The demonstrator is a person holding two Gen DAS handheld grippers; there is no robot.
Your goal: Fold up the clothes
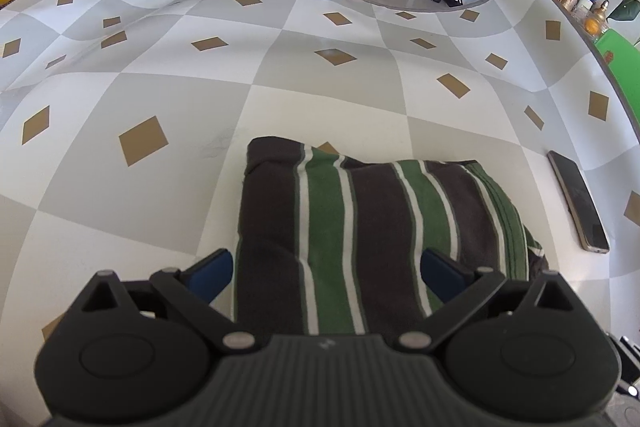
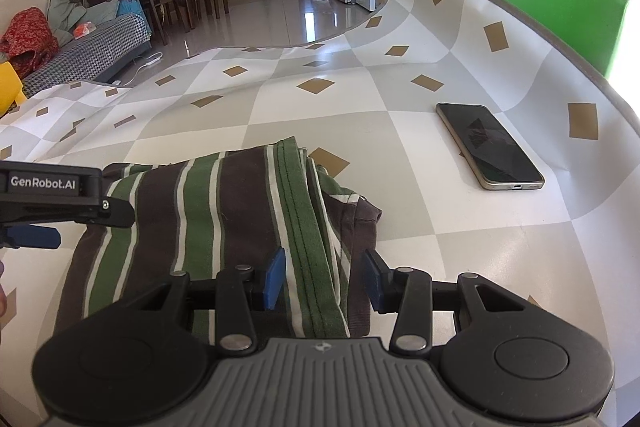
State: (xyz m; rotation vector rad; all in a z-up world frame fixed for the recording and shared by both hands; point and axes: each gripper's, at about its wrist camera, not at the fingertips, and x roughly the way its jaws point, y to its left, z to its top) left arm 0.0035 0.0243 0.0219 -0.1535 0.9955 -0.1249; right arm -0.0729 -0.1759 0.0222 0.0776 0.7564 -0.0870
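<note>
A folded garment (image 1: 360,227) with brown, green and white stripes lies flat on the checkered tablecloth (image 1: 160,99). My left gripper (image 1: 326,273) hovers over its near end. The jaws stand wide, one blue pad on each side of the cloth, and neither pad presses on it. In the right wrist view the garment (image 2: 208,211) fills the lower middle. My right gripper (image 2: 323,281) stands half spread over its right edge. The green hem runs between the pads and lies loose there. A blue finger (image 2: 34,237) of the left gripper shows at the left edge.
A dark phone (image 2: 490,145) lies on the tablecloth right of the garment, also in the left wrist view as a phone (image 1: 578,201). A green chair back (image 2: 552,15) stands behind the table's right edge. Beyond the far edge are a shiny floor, a sofa and dining chairs.
</note>
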